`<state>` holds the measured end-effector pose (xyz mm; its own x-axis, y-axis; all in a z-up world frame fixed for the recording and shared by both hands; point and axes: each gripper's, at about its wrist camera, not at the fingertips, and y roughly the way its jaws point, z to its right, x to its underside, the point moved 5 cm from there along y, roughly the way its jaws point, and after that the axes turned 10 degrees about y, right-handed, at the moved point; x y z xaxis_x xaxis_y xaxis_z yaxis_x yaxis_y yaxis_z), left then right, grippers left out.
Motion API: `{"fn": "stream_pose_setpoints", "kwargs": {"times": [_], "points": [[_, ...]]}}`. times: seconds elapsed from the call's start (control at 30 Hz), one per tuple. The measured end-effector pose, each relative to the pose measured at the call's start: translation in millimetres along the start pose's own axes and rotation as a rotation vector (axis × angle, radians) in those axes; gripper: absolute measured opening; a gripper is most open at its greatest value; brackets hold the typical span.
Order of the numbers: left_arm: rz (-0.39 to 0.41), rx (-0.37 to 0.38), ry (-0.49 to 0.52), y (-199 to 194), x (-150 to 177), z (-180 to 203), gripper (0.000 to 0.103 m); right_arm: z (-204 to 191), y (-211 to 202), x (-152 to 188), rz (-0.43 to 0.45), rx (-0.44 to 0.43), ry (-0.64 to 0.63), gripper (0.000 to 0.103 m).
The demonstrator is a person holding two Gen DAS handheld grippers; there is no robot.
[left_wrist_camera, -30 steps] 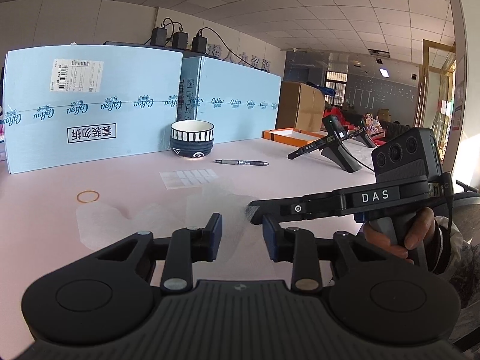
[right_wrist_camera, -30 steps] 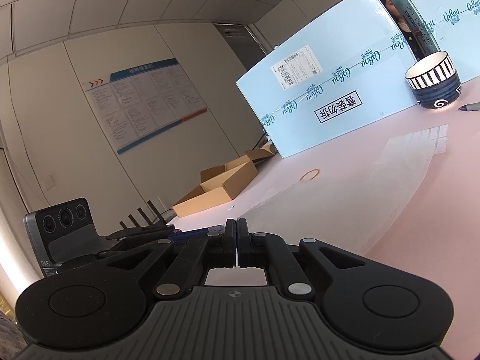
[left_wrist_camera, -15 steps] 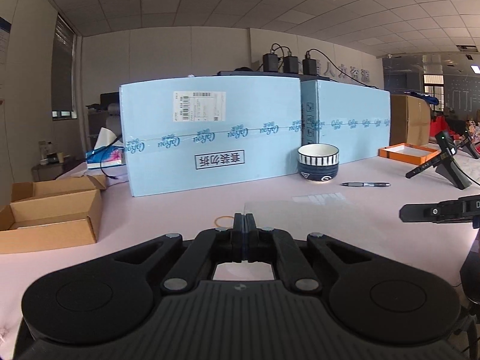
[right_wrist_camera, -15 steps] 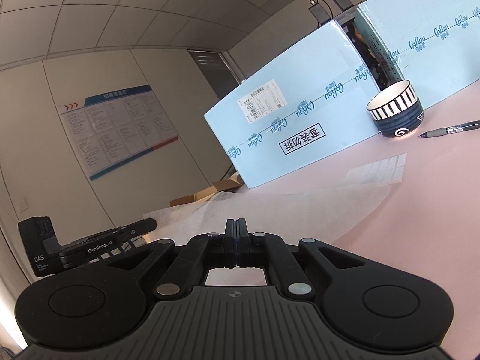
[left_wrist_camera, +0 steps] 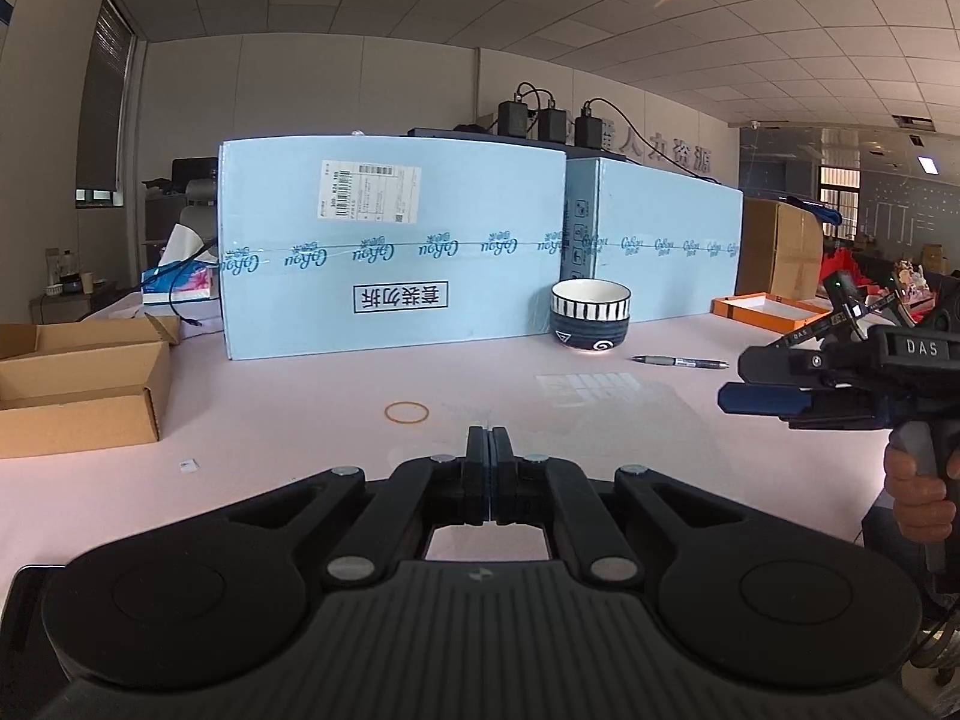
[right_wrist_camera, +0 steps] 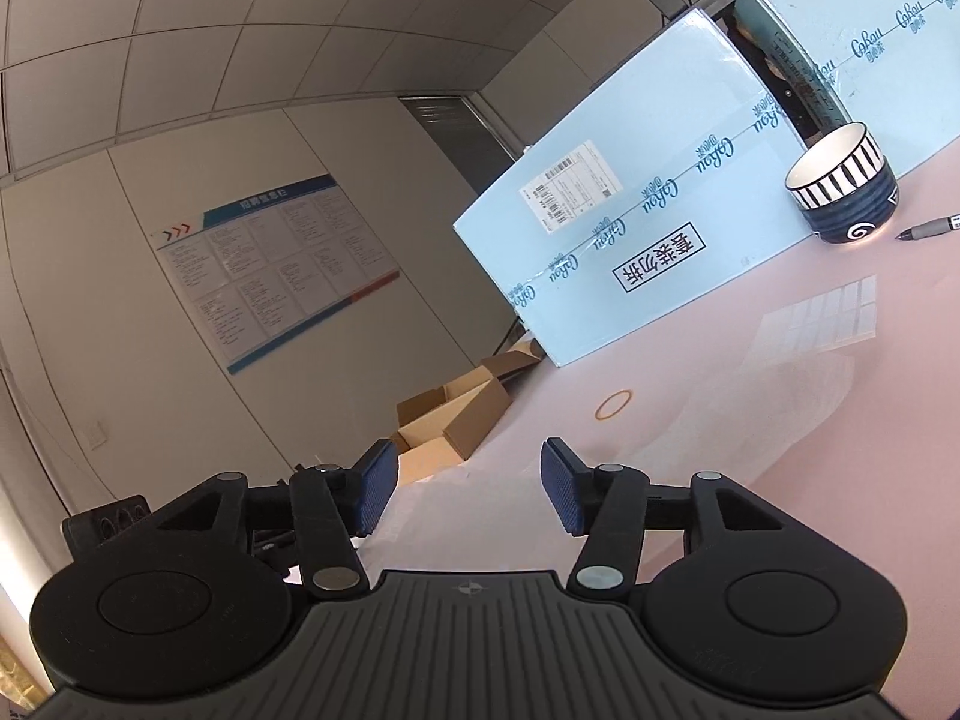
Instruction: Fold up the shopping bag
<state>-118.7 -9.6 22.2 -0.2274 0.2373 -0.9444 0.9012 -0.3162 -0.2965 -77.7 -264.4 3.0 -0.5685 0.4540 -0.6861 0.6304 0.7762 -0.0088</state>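
The left tongs (left_wrist_camera: 489,450) are pressed together, seemingly pinching the bag's (left_wrist_camera: 600,420) near edge to carry a fold. The right tongs (right_wrist_camera: 468,495) have just spread, empty, likely letting go. The bag lies flat on the desk (left_wrist_camera: 288,420): thin, translucent, faintly wrinkled, white-printed.

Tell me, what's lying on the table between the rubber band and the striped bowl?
Only the clear shopping bag, flat on the pink table, in both views.

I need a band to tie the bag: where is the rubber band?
In the left wrist view the rubber band lies flat on the pink table, left of centre, before the big blue box.
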Motion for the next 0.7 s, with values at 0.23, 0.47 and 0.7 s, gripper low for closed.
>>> {"fn": "stream_pose_setpoints", "kwargs": {"times": [0.23,0.47,0.7], "points": [[0.022,0.033,-0.034,-15,6,10,0.001,-8,16,32,-0.115,0.092,-0.152,0.058],[0.085,-0.004,-0.03,-54,0,-1,0.001,0,18,37,-0.135,0.149,-0.178,0.065],[-0.033,-0.023,-0.076,-28,25,-12,0.046,-27,29,70,-0.197,0.142,-0.384,0.071]]}}
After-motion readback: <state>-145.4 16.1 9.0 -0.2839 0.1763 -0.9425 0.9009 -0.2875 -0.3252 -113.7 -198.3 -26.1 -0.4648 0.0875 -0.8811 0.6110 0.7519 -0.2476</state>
